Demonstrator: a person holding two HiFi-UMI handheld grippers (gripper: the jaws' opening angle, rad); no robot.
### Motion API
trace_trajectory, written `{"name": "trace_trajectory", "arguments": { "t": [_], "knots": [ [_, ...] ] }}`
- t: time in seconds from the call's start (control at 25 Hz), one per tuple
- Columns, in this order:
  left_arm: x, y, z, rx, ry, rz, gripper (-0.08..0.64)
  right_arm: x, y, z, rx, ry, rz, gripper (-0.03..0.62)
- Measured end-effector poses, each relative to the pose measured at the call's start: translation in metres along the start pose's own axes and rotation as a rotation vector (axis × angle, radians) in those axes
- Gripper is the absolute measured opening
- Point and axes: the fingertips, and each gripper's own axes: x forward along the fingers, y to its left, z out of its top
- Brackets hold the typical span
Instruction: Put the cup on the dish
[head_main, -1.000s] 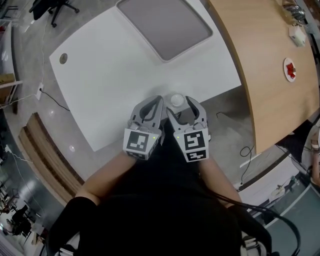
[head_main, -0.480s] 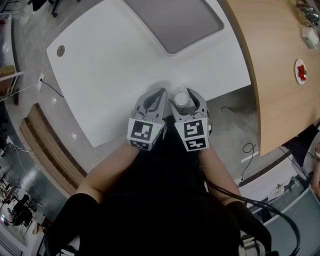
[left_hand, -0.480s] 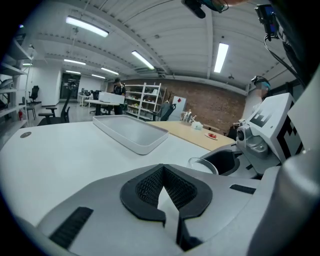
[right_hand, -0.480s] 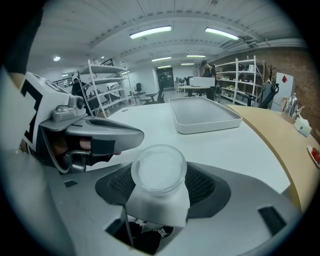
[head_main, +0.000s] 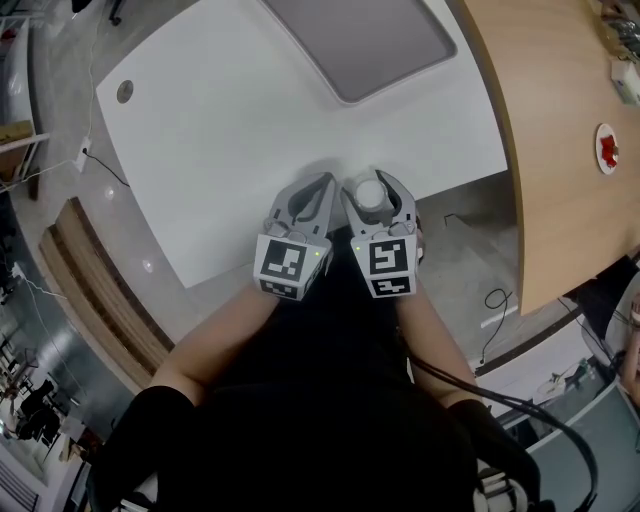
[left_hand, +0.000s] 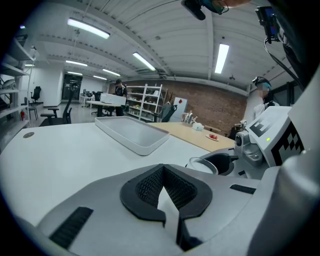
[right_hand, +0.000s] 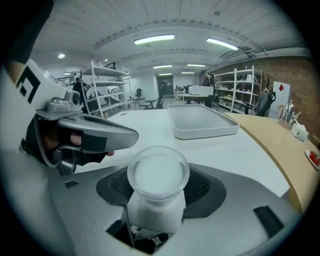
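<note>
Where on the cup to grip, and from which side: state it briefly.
Take the cup by its side wall just under the rim, coming in level from the white table's near edge. It stands upright, mouth up, with a round wall and no handle in view, so two jaws can close on opposite sides. The right tool is shut on it this way.
</note>
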Motion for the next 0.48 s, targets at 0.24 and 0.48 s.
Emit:
{"name": "trace_trajectory", "arguments": {
  "t": [0.24, 0.48],
  "knots": [
    [-0.021, -0.009, 0.035, 0.004, -0.063, -0.007, 0.0, -0.038, -0.002, 0.034, 0.02, -0.055, -0.025, 0.245],
    [-0.054, -0.027, 0.083, 0.043, -0.139, -0.026, 0.0, -0.086, 0.003, 0.078, 0.007, -0.094, -0.048, 0.245]
  ]
}}
